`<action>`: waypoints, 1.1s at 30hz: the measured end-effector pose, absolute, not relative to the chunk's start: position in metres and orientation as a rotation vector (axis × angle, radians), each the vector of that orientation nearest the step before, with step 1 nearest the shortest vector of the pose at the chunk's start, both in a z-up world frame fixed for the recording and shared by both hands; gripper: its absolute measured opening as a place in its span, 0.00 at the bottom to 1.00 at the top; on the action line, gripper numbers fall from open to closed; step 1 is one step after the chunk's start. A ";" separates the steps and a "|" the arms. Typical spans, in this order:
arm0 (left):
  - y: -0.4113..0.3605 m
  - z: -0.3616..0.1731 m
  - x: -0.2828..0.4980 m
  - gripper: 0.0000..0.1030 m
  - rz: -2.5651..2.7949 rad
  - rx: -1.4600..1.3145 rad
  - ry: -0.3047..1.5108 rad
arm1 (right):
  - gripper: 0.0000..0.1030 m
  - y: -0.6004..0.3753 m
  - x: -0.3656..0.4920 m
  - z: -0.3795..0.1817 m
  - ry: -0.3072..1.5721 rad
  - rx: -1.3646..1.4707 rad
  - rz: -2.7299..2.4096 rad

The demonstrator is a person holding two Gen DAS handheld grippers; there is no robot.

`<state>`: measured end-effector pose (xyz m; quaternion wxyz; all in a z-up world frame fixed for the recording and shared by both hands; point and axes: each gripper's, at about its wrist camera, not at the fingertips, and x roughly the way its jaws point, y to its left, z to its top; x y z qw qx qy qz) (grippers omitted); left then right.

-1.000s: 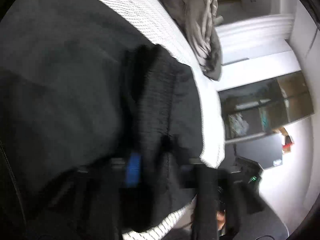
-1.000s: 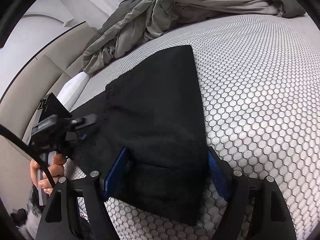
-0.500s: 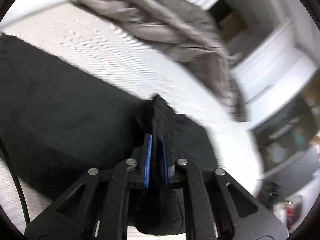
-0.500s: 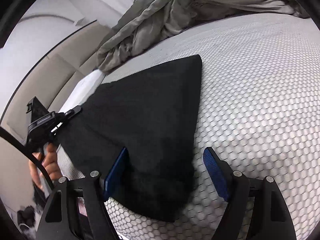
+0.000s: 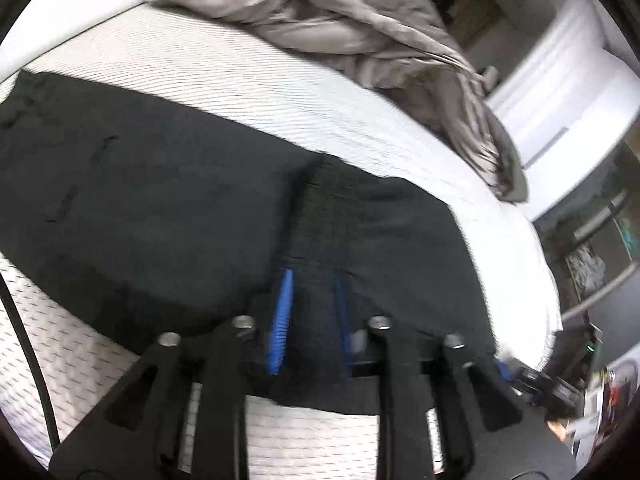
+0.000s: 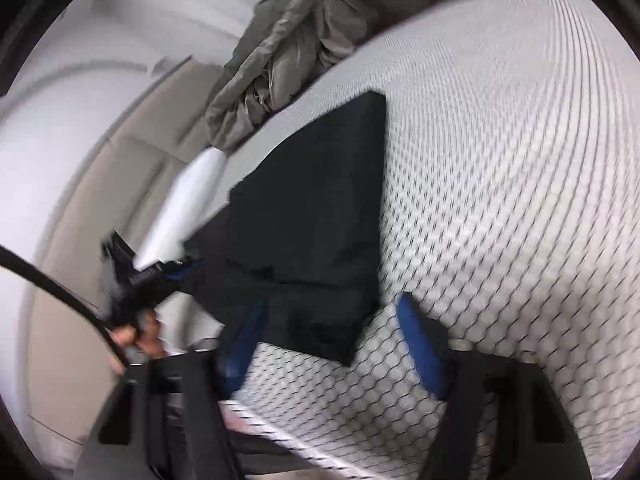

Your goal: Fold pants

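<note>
The black pants (image 5: 168,200) lie folded on the white mesh mattress (image 5: 248,84). In the left wrist view my left gripper (image 5: 310,316) stands over their near edge with its blue pads a little apart and black cloth between them. In the right wrist view the pants (image 6: 320,220) lie as a flat dark slab. My right gripper (image 6: 332,344) is wide open at their near corner, holding nothing. The left gripper (image 6: 180,272) shows at the pants' left edge there.
A crumpled grey duvet (image 5: 360,28) lies at the far side of the bed, also in the right wrist view (image 6: 288,48). A white pillow (image 6: 180,216) and a beige headboard (image 6: 100,208) are at the left. Shelves and a dark screen (image 5: 600,248) stand past the bed's right edge.
My left gripper's pads, pinched tight on the cloth half a second ago, have come apart. My right gripper has drawn back and tilted; the pants now lie flat.
</note>
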<state>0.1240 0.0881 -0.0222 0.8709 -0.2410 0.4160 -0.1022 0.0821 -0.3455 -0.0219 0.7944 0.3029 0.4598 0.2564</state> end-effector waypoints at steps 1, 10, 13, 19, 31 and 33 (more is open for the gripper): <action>0.075 -0.018 0.124 0.30 -0.236 -0.494 0.872 | 0.47 -0.347 0.084 -0.028 1.000 0.691 0.568; -0.065 -0.021 0.128 0.36 -0.447 -0.336 0.969 | 0.46 -0.318 0.071 -0.018 1.064 0.472 0.608; -0.097 -0.018 0.138 0.37 -0.489 -0.315 0.984 | 0.47 -0.319 0.067 -0.019 1.056 0.492 0.613; -0.157 -0.028 0.177 0.38 -0.453 -0.258 1.067 | 0.47 -0.339 0.076 -0.030 1.047 0.640 0.609; -0.160 -0.045 0.187 0.39 -0.398 -0.328 1.055 | 0.01 -0.325 0.065 -0.053 1.182 0.614 0.710; -0.159 -0.043 0.185 0.39 -0.406 -0.330 1.054 | 0.02 -0.323 0.056 -0.049 1.184 0.569 0.733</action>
